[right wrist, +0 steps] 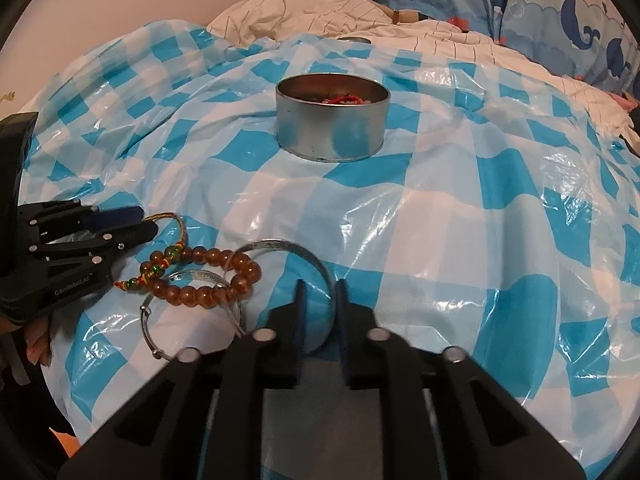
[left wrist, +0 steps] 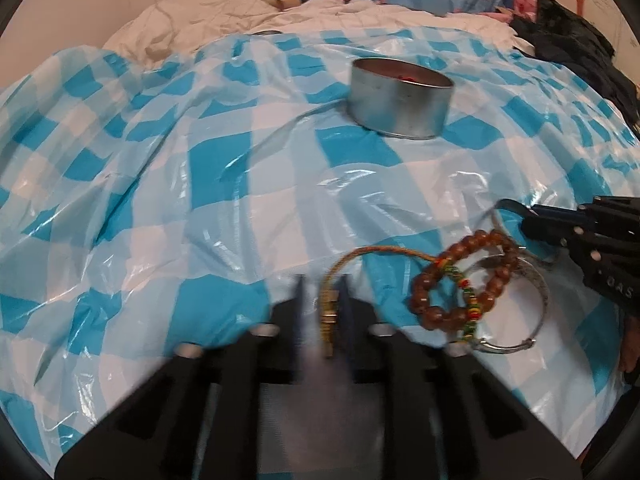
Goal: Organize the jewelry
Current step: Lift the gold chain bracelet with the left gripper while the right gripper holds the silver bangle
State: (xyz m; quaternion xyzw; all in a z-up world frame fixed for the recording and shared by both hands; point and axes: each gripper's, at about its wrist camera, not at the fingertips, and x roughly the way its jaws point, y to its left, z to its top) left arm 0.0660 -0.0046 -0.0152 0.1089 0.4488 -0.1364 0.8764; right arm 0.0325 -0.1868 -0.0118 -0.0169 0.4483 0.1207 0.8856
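1. The left gripper [left wrist: 322,300] has its jaws drawn narrow on the cord bracelet [left wrist: 340,276], pinching it at the gold clasp. The rest of the cord loops forward and right, and its beaded end lies tangled with the other pieces.
2. The right gripper [right wrist: 319,300] has narrow jaws around the near rim of a silver bangle [right wrist: 280,246]. I judge it gripped, though the contact itself is hard to read.
3. The remaining jewelry sits in a heap between the two grippers on the checked sheet [right wrist: 440,208] covering the bed: an amber bead bracelet [right wrist: 208,276] lying over a second thin bangle [right wrist: 150,320].
4. Each gripper likely takes one piece so the pile can be pulled apart without dragging the whole tangle.
5. The tin [right wrist: 332,120] stands well apart, farther back on the sheet, open at the top, probably the collecting place. Something red shows inside, but the wall hides most of its contents.
6. The left view is blurred near the jaws, and the thin bangle is partly covered by beads.
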